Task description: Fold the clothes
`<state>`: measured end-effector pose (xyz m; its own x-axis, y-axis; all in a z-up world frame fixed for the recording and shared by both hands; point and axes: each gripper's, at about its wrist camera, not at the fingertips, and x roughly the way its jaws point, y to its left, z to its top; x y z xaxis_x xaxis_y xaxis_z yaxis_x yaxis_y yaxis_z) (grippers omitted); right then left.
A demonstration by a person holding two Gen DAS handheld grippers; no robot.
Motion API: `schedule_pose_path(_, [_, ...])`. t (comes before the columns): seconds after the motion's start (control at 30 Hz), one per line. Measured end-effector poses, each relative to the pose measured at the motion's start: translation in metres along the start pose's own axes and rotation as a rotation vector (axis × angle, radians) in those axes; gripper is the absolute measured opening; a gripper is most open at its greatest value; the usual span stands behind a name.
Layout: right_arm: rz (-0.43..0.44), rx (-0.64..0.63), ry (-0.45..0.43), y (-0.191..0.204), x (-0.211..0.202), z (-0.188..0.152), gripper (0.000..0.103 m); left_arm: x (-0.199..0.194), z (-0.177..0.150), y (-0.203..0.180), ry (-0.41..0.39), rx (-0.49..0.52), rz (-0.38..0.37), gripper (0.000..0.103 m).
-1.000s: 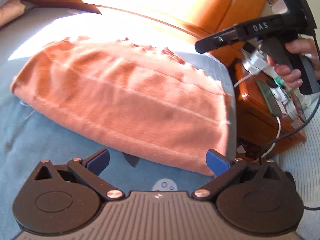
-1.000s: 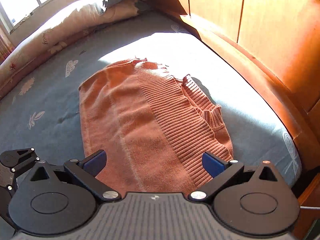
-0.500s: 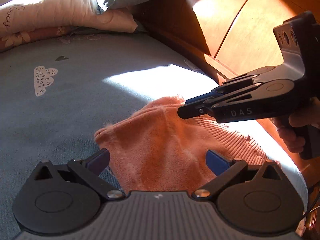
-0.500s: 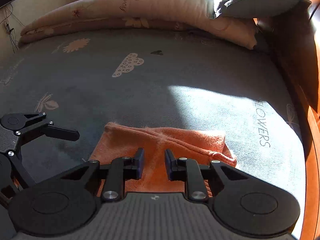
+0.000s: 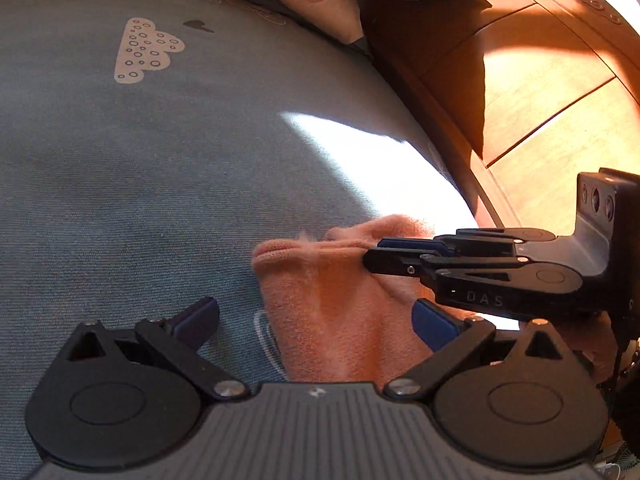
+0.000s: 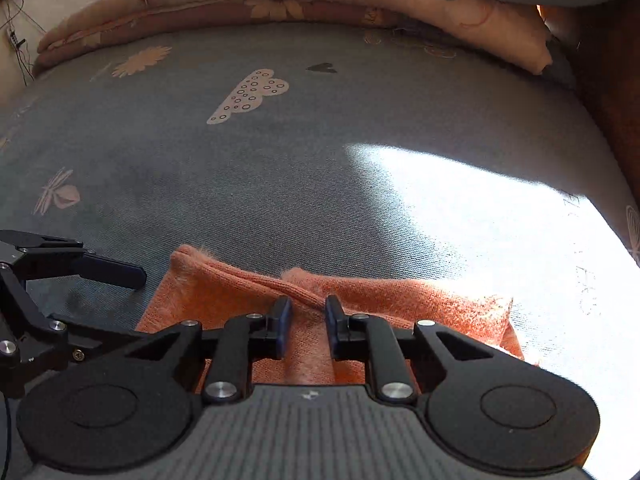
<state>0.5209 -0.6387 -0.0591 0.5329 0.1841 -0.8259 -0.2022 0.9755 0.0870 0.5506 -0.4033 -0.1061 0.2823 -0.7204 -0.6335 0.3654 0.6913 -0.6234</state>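
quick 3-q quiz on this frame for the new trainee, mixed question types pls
1. True or false: the left gripper has its fingers spread wide apart.
2. Multiple choice: what is the right gripper closed on? A) the grey pillow B) the orange sweater C) the folded quilt
3. Short answer: what does the sweater lie on?

Key
1. True. Its jaws stand wide, with the sweater's edge between them, ungripped.
2. B. Its jaws pinch a ridge of the knit.
3. The grey-blue bedsheet with the cloud print, beside a patch of sunlight.
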Motion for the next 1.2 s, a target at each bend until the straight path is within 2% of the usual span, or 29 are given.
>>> schedule_pose_path(0.07, [0.004, 0.058, -0.016, -0.007, -0.011, -0.002, 0.025, 0.006, 0.004, 0.006, -0.007, -0.052, -0.045, 0.101])
schedule_pose_path(0.2, [0.002, 0.156, -0.07, -0.026, -0.034, -0.007, 0.026, 0.018, 0.01, 0.008, -0.018, -0.106, -0.097, 0.101])
schedule_pose_path(0.27, [-0.069, 0.16, -0.097, -0.04, -0.042, -0.008, 0.035, 0.022, 0.011, 0.006, -0.012, -0.1, -0.11, 0.1])
schedule_pose_path(0.3, [-0.086, 0.167, -0.1, -0.047, -0.042, -0.008, 0.048, 0.025, 0.01, 0.005, -0.011, -0.087, -0.099, 0.095])
schedule_pose_path(0.33, [-0.078, 0.184, -0.095, -0.053, -0.039, -0.01, 0.053, 0.027, 0.01, 0.004, -0.011, -0.072, -0.086, 0.078])
schedule_pose_path(0.37, [-0.07, 0.2, -0.089, -0.059, -0.037, -0.011, 0.054, 0.027, 0.009, 0.004, -0.01, -0.069, -0.064, 0.068])
schedule_pose_path(0.4, [-0.062, 0.216, -0.083, -0.066, -0.034, -0.013, 0.057, 0.027, 0.009, 0.005, -0.009, -0.068, -0.039, 0.05])
schedule_pose_path(0.43, [-0.053, 0.233, -0.077, -0.072, -0.031, -0.014, 0.059, 0.027, 0.008, 0.006, -0.007, -0.067, -0.015, 0.04])
schedule_pose_path(0.5, [-0.037, 0.265, -0.066, -0.085, -0.025, -0.017, 0.06, 0.024, 0.004, 0.003, -0.012, -0.066, 0.005, 0.032])
schedule_pose_path(0.6, [-0.012, 0.314, -0.049, -0.104, -0.016, -0.021, 0.061, 0.02, -0.001, -0.001, -0.02, -0.065, 0.032, 0.023])
schedule_pose_path(0.63, [-0.004, 0.33, -0.043, -0.11, -0.013, -0.023, 0.057, 0.018, -0.002, -0.003, -0.023, -0.065, 0.041, 0.02])
schedule_pose_path(0.67, [0.004, 0.347, -0.037, -0.116, -0.011, -0.024, 0.049, 0.016, -0.004, -0.004, -0.025, -0.065, 0.05, 0.018])
schedule_pose_path(0.7, [0.013, 0.363, -0.032, -0.123, -0.008, -0.026, 0.031, 0.015, -0.006, -0.006, -0.028, -0.064, 0.059, 0.016])
schedule_pose_path(0.73, [0.021, 0.379, -0.026, -0.129, -0.005, -0.027, 0.022, 0.013, -0.008, -0.007, -0.031, -0.064, 0.068, 0.016])
schedule_pose_path(0.77, [0.003, 0.377, -0.021, -0.13, -0.006, -0.028, 0.02, 0.012, -0.01, -0.011, -0.032, -0.044, 0.097, 0.016])
schedule_pose_path(0.8, [-0.046, 0.362, -0.014, -0.126, -0.009, -0.029, 0.015, 0.011, -0.013, -0.015, -0.034, -0.022, 0.128, 0.016])
schedule_pose_path(0.87, [-0.158, 0.325, 0.013, -0.122, -0.009, -0.031, 0.021, 0.01, -0.015, -0.022, -0.032, 0.026, 0.18, 0.019])
schedule_pose_path(0.9, [-0.185, 0.31, 0.01, -0.119, -0.013, -0.03, 0.024, 0.01, -0.015, -0.025, -0.027, 0.052, 0.199, 0.021])
schedule_pose_path(1.0, [-0.173, 0.264, -0.045, -0.102, -0.035, -0.022, 0.024, 0.009, -0.013, -0.033, -0.013, 0.13, 0.256, 0.026])
schedule_pose_path(1.07, [-0.114, 0.176, -0.076, -0.08, -0.043, -0.011, 0.024, 0.008, -0.013, -0.038, -0.003, 0.182, 0.294, 0.032])
schedule_pose_path(1.13, [-0.06, 0.086, -0.048, -0.061, -0.031, -0.002, 0.024, 0.008, -0.012, -0.043, 0.007, 0.234, 0.332, 0.038])
schedule_pose_path(1.2, [-0.043, 0.035, -0.021, -0.049, -0.011, 0.001, 0.024, 0.007, -0.011, -0.049, 0.016, 0.286, 0.37, 0.046])
